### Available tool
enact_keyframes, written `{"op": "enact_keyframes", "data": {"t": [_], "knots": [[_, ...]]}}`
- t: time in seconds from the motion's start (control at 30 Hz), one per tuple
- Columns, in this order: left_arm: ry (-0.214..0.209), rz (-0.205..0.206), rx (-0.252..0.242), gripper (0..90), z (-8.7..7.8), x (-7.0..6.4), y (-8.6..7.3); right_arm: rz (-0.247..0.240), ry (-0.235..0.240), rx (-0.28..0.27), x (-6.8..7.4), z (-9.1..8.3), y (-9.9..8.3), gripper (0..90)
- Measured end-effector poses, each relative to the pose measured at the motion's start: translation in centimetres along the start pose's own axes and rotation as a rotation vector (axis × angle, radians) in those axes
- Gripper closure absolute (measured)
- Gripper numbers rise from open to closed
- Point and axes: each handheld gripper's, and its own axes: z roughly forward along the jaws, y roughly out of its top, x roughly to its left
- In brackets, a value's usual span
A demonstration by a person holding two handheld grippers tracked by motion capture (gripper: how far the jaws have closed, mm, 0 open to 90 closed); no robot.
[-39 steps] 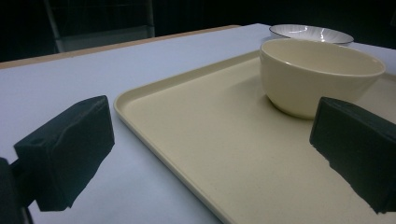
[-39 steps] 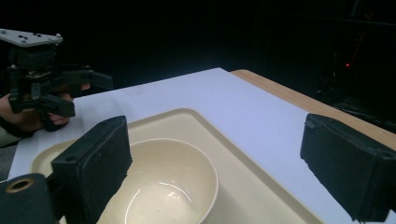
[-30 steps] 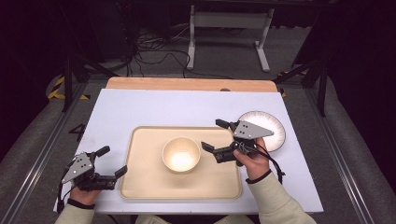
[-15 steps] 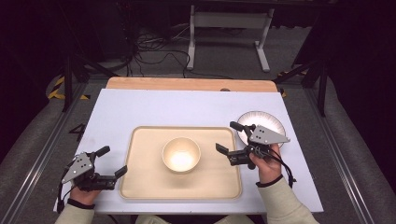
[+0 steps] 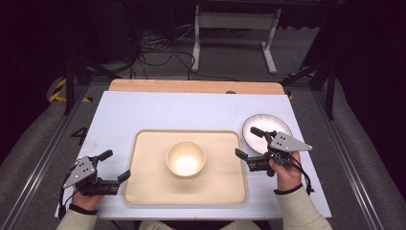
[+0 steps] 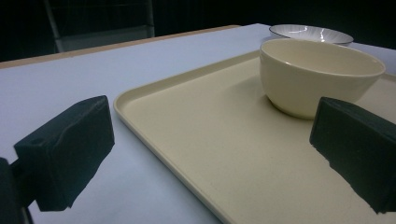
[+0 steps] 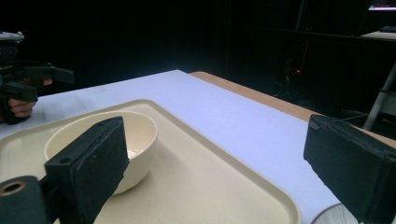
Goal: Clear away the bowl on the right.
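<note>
Bowl work looks half done from above: the cream ceramic bowl [image 5: 186, 159] stands mid-way on the beige plastic tray [image 5: 143, 187], and my right claw [image 5: 249, 143] hangs spread between it and the white ribbed plate [image 5: 261, 125]. Through my left claw [image 6: 210, 149], spread and empty, the bowl stands alone. Through my right, its jaws gape; the plate seems next.

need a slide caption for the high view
Two open hand-held grippers, left gripper and right gripper, flank a cream tray holding an empty bowl, with a plate beside it.
</note>
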Motion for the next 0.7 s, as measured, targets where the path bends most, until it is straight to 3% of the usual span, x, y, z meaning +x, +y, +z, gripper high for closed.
{"op": "enact_keyframes", "data": {"t": [0.3,0.47,0.7], "knots": [[0.002,-0.001,-0.001,0.4,0.0,0.0,0.0,0.017,-0.034,-0.023,-0.8,-1.4,-1.0,6.6],[0.002,-0.001,-0.003,0.4,0.0,0.0,0.0,0.034,-0.043,-0.069,-1.2,-2.1,-1.3,6.7],[0.004,-0.001,-0.003,0.5,0.1,0.0,0.0,0.046,-0.068,-0.053,-1.8,-2.3,-2.3,6.7]]}}
